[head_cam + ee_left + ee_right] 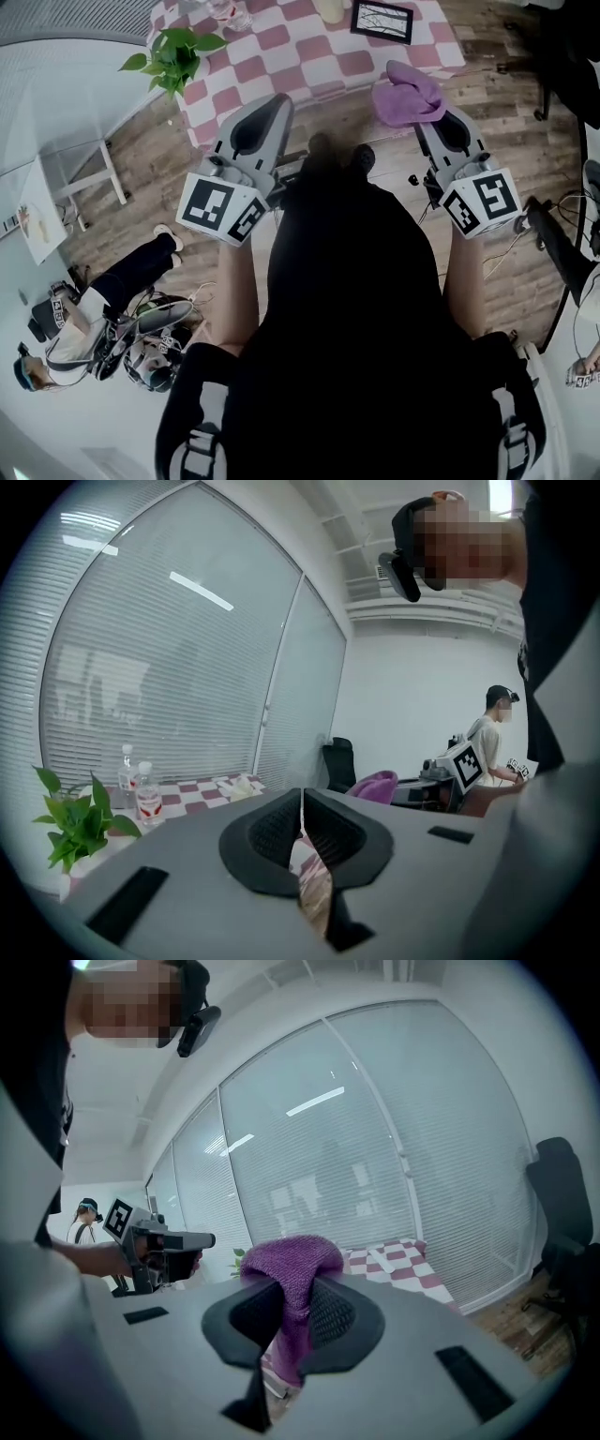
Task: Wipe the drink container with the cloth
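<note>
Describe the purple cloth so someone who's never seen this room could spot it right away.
Find the pink-and-white checked table at the top of the head view. By its near edge, toward the right, the right hand-held gripper is shut on the purple cloth. It is the only purple, fuzzy thing here; the left hand-held gripper holds nothing.

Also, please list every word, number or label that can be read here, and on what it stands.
None can be read.
Red label on the nearer bottle: too small and blurred.
Left marker cube and right marker cube: black square patterns only, no words.
Framed picture: dark lines, no text visible.
</note>
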### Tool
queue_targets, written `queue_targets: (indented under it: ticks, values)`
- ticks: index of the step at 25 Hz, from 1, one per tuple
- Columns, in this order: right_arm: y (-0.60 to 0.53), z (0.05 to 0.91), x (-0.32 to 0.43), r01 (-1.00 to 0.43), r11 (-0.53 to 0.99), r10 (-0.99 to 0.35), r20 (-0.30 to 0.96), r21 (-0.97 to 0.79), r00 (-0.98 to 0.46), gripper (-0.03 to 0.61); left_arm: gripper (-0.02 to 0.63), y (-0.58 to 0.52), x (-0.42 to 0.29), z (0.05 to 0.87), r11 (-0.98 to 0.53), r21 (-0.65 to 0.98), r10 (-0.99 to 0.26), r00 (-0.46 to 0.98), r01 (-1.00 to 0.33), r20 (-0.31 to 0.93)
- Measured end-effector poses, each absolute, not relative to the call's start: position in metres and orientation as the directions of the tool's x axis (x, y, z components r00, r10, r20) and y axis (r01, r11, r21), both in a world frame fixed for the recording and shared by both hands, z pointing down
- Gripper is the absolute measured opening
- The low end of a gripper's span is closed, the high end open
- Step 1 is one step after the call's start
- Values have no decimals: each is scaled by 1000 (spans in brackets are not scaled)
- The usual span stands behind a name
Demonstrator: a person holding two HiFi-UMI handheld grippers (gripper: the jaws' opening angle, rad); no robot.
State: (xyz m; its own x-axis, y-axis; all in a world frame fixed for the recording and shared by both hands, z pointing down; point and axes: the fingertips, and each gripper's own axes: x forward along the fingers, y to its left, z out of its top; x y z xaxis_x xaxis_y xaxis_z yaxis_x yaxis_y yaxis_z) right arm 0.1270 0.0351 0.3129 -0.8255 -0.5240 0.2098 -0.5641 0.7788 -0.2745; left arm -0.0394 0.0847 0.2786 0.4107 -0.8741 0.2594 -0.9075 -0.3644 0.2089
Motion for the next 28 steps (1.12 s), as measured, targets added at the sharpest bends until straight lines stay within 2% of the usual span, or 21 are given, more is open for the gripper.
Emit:
queue_targets:
  ticks: [7,18,28]
  values:
    - [30,316,116,-547,791,-502,219,-274,-837,54,37,77,-62,291,-303,228,-890,361,-925,280]
    - [-4,305,115,-600,764,-548,254,-235,-797,54,37,6,-59,299,-366,279,-866,435,-888,247]
    - [-41,310,81,-631,745,-572,280,-215,-771,54,37,-41,-87,324,-381,300,-834,465,-875,297]
